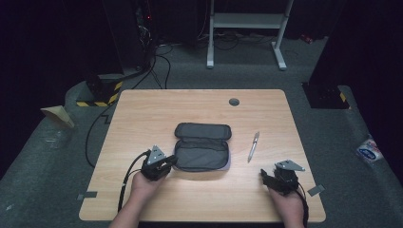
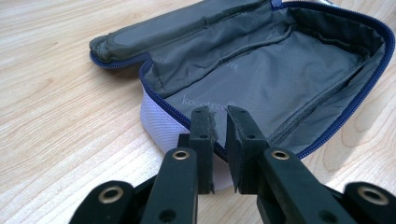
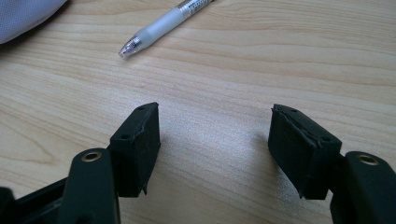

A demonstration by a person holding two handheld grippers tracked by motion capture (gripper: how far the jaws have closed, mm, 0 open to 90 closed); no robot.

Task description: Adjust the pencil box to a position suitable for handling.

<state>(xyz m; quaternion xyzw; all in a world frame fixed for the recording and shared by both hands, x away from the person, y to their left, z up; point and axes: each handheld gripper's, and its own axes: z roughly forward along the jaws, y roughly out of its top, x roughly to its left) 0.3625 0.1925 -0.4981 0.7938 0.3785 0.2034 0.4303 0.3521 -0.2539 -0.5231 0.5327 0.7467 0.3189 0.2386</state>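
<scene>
Left gripper point(image 2: 219, 116) sits at the near left edge of the open pencil case point(image 2: 261, 70), its jaws drawn close together with a narrow slit between the pads. In the left gripper view the two jaws straddle the blue zipper rim point(image 2: 163, 105) of the case; whether the pads press on that rim cannot be told. No earlier picture applies here, so only the narrow gap is stated. In the high view the left gripper point(image 1: 167, 164) lies against the left end of the pencil case point(image 1: 202, 154), held by the person's left hand point(image 1: 142, 183).

The pencil case lies near the middle of the table point(image 1: 142, 114), unzipped and folded flat, with the grey lining of the lower half facing up and the lid half point(image 1: 203, 130) lying behind it. A pale outer fabric shows below the zipper at the near corner.

Right gripper point(image 3: 215, 140) rests over bare wood with its jaws spread wide and nothing between them. In the high view the right gripper point(image 1: 266, 178) sits near the right front part of the table, held by the right hand point(image 1: 287, 202), well apart from the pencil case.

A pen point(image 1: 254, 146) lies on the table between the pencil case and the right gripper, touching neither. In the right gripper view the pen point(image 3: 161, 28) lies ahead of the jaws, tip toward the left of that view.
</scene>
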